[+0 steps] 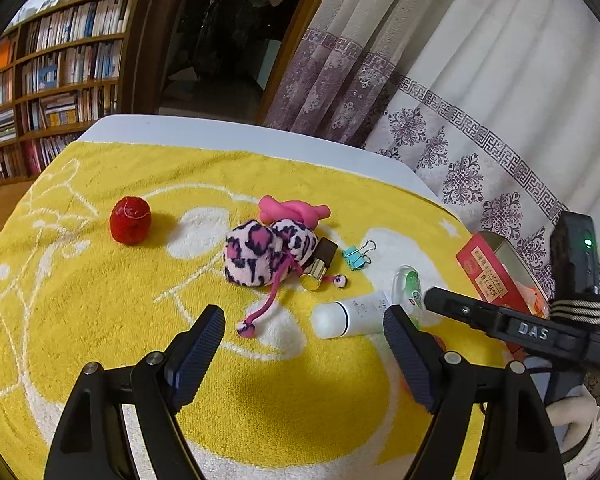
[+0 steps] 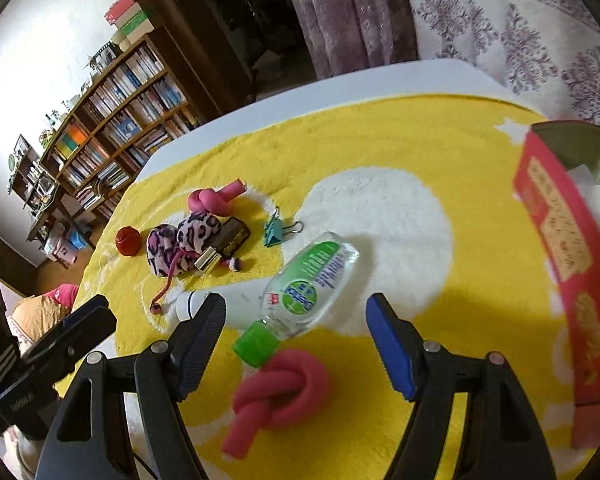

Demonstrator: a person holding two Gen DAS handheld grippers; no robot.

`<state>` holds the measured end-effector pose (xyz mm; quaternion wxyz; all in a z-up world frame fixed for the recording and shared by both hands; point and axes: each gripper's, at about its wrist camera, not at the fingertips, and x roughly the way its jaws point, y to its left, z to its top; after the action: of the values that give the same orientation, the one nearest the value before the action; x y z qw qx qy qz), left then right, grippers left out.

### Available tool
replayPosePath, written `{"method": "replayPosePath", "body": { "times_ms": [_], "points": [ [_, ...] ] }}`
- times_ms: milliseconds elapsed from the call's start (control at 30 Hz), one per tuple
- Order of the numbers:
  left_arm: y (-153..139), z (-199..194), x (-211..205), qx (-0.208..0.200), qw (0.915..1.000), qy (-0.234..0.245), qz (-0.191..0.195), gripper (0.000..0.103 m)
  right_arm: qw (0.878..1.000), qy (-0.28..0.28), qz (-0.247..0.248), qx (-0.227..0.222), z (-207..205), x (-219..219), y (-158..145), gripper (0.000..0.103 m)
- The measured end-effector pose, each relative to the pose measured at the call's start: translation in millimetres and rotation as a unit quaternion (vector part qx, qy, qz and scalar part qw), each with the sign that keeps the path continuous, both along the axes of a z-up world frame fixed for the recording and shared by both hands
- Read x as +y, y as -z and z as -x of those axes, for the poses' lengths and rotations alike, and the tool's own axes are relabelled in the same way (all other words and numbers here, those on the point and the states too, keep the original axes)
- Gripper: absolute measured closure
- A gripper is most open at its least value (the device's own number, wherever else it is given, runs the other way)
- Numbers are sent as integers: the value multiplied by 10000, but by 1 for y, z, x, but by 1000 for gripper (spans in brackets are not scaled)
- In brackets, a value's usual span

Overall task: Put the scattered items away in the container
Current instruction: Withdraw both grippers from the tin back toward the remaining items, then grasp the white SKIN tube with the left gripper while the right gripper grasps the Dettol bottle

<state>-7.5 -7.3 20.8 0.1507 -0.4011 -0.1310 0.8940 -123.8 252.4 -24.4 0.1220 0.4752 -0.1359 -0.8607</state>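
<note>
A: Step in hand looks like the approach. Left gripper hangs spread over the yellow towel, nothing btwn the jaws. From the left: fuzzy red ball, then a leopard-print plush pouch w/ pink cord, a gold-capped lipstick leaning on it, a teal binder clip.

B: And the right side?

A: Right gripper also spread, empty. White tube and clear sanitizer bottle w/ green cap lie just ahead of its tips, a knotted pink foam rope lies below, btwn the jaws. Red cardboard box, the container, stands at the far right edge of the towel, open top, something white inside.

B: Next move?

A: Probably drop onto the bottle or the knot, pinch, carry right to the box. Bottle's smooth and hard, may slip; foam is soft, should give.
</note>
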Motion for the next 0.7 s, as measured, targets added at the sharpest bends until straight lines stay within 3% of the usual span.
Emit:
{"method": "replayPosePath", "body": {
  "times_ms": [400, 500, 700],
  "points": [
    [10, 3, 2, -124, 9999, 13, 48, 20, 9989, -161, -387, -216, 23, -16, 24, 27],
    [12, 3, 4, -146, 9998, 40, 86, 20, 9984, -183, -501, -169, 21, -11, 24, 40],
    [16, 5, 6, -170, 9997, 40, 182, 20, 9971, -344, -685, 17, 8, -1, 23, 49]
  ]
}}
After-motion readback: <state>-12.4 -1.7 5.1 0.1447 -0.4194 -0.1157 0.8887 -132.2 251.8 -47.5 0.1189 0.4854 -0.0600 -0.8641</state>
